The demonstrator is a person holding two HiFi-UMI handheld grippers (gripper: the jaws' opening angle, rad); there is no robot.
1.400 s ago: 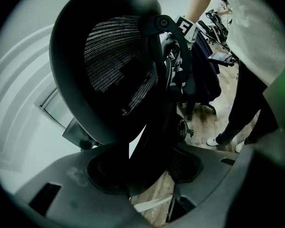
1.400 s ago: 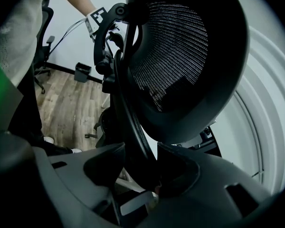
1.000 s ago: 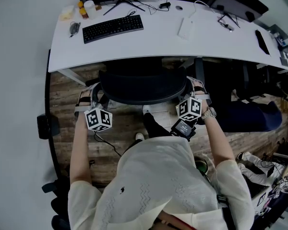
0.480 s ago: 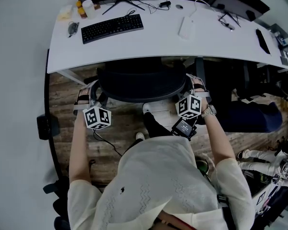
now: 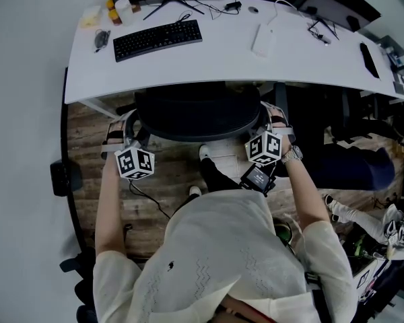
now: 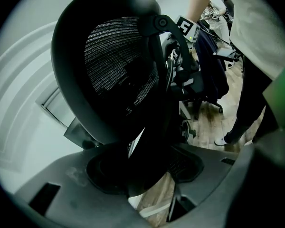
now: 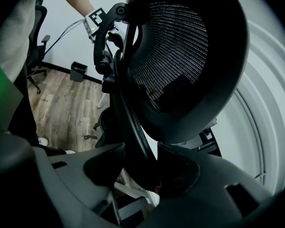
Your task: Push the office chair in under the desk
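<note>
Office chair (image 5: pixel 196 113) seat tucked under white surface (image 5: pixel 222 56), backrest sticking out at front edge. Left tongs (image 6: pixel 147 175) pinching backrest's left side, right tongs (image 7: pixel 142 170) clamped on right side. Keyboard (image 5: pixel 157 39) on top, far left-ish.

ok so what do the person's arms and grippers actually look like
The left gripper and right gripper have dark grey jaws and a white cube with black square markers each. A thin cable runs from the left; a small black box sits by the right. Short cream sleeves, wristwatch on the right wrist.
</note>
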